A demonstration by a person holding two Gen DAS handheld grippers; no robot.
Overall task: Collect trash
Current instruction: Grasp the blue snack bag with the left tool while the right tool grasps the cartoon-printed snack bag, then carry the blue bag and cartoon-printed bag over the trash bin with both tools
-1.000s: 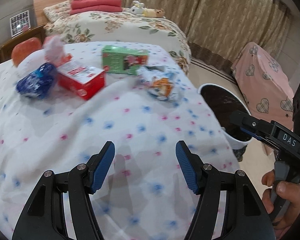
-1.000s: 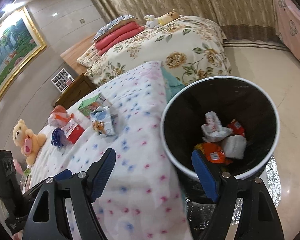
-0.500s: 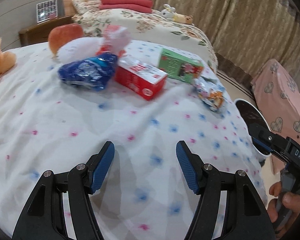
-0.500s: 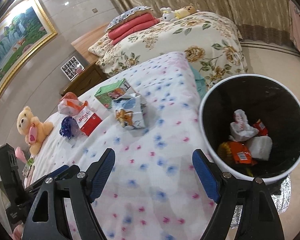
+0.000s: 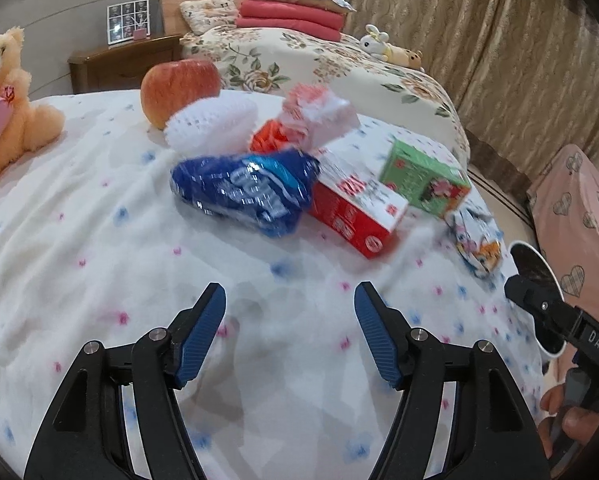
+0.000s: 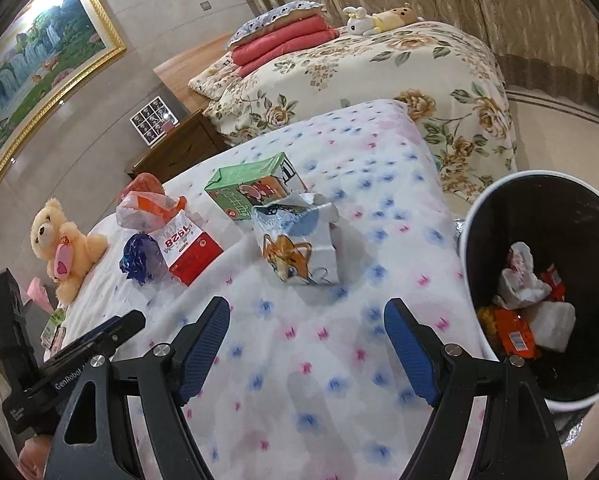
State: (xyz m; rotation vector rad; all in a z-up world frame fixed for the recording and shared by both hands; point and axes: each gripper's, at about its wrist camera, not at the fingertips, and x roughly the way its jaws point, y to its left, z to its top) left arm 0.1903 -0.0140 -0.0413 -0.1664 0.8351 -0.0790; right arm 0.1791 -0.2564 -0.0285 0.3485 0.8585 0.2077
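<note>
Currently, both grippers hang over a white bedspread dotted with pink and blue flowers. The left gripper has its blue-padded jaws apart, with nothing between them; they have just been opening slightly. The right gripper likewise stands with jaws wide apart and empty, above bare cloth.

Trash lies in a loose cluster on the bedspread, ahead of both grippers and apart from them:
- a crumpled blue foil wrapper, touching a red-and-white carton;
- a green carton, just beyond the red one;
- a crumpled white snack bag printed with an orange fox, nearest the bed edge;
- a pale pink-and-orange plastic bag, behind the blue wrapper.

A red apple in a white foam net lies beside the cluster. A tan teddy bear sits at the far left.

A round black bin with a white rim stands on the floor beside the bed, holding white and orange wrappers.
</note>
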